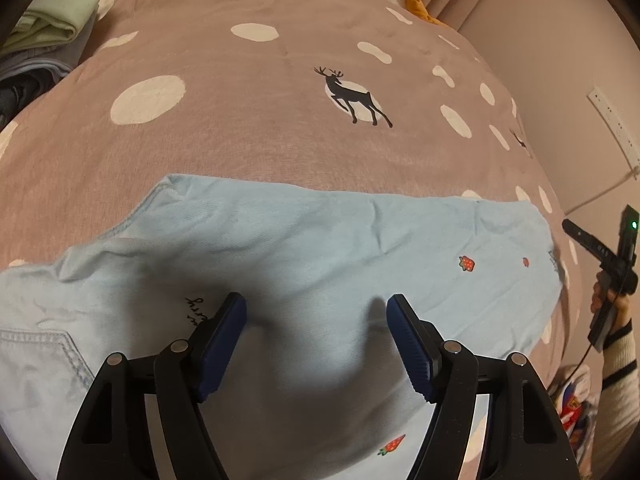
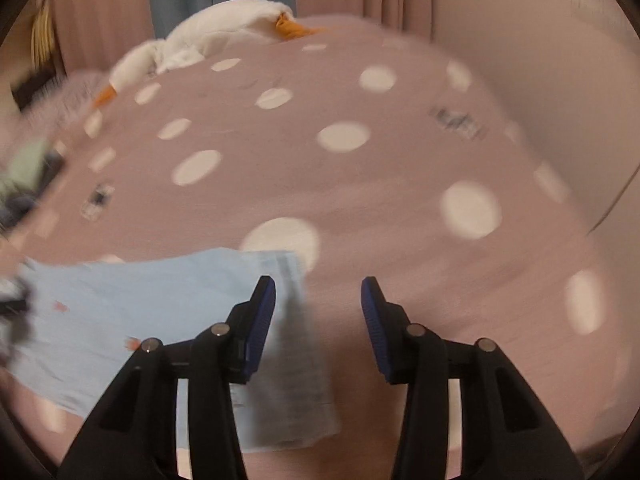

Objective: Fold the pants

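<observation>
- The left wrist view is sharp and shows the left gripper hanging over the pale blue pants, its blue-padded fingers spread apart with nothing between them; the cloth lies straight below and ahead of it
- Only this view catches the right gripper from outside, off at the far right past the pants' edge, held in a hand; from here I cannot tell how its fingers stand
- The right wrist view is blurred, yet the right gripper plainly has its fingers apart and empty; the pants sit to its left, their hem end under the left finger
- Only this view shows the white plush goose far ahead on the bedspread
- The pants lie spread across the dotted pink bedspread, creased, with small red strawberries, a stitched pocket at the near left and dark script beside the left finger
- Folded clothes are stacked far ahead to the left
</observation>
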The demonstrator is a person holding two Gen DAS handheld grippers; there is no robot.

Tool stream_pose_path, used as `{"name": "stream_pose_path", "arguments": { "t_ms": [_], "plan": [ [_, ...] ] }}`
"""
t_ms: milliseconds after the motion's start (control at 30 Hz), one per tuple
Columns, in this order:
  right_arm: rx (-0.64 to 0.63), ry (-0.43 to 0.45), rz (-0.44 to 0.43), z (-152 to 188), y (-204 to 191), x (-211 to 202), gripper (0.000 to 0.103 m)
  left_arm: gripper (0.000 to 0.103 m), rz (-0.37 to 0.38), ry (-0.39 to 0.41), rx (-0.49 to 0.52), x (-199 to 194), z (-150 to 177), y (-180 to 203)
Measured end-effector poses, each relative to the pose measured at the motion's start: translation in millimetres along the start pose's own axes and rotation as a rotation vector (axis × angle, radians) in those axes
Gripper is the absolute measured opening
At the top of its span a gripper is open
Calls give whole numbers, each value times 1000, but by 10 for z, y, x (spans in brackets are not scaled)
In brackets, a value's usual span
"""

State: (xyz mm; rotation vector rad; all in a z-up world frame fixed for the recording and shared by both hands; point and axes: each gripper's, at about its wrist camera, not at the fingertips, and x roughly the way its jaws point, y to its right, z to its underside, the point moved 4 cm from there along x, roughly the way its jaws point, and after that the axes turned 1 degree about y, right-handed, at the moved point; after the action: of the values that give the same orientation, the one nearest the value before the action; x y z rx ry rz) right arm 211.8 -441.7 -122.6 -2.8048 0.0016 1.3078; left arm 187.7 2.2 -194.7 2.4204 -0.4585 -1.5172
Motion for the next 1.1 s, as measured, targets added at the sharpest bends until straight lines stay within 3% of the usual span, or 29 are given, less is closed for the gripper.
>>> {"name": "stream_pose_path", "arguments": {
  "t_ms": [233,400,467,500,600,700,767,833,967,1100],
  "plan": [
    [235,-181,-199,204,-8,521,46,80,-19,-3,30,43,3,63],
    [432,-210,-340,189,158,659,45,81,-29,-3,46,65,8,85],
    [404,-213,-313,133,114,663,35,81,-25,-2,39,67,0,82],
    [351,-212,-281,105,46,656,24,81,-22,0,36,64,4,80],
    [228,-197,-289,110,-174,603,11,81,-11,0,35,57,8,64],
    [224,-131,-261,96,-160,420,5,82,-2,-4,37,47,4,52],
    [160,-66,-165,38,-142,245,0,82,-3,-5,38,50,0,51],
    [123,-50,-18,-20,-18,236,0,82,-8,-3,39,51,-3,55],
    [140,-82,-11,7,36,279,5,82,-10,4,40,50,6,63],
    [65,-32,-125,11,-352,55,12,82,2,2,32,54,-5,49]
  ]
}}
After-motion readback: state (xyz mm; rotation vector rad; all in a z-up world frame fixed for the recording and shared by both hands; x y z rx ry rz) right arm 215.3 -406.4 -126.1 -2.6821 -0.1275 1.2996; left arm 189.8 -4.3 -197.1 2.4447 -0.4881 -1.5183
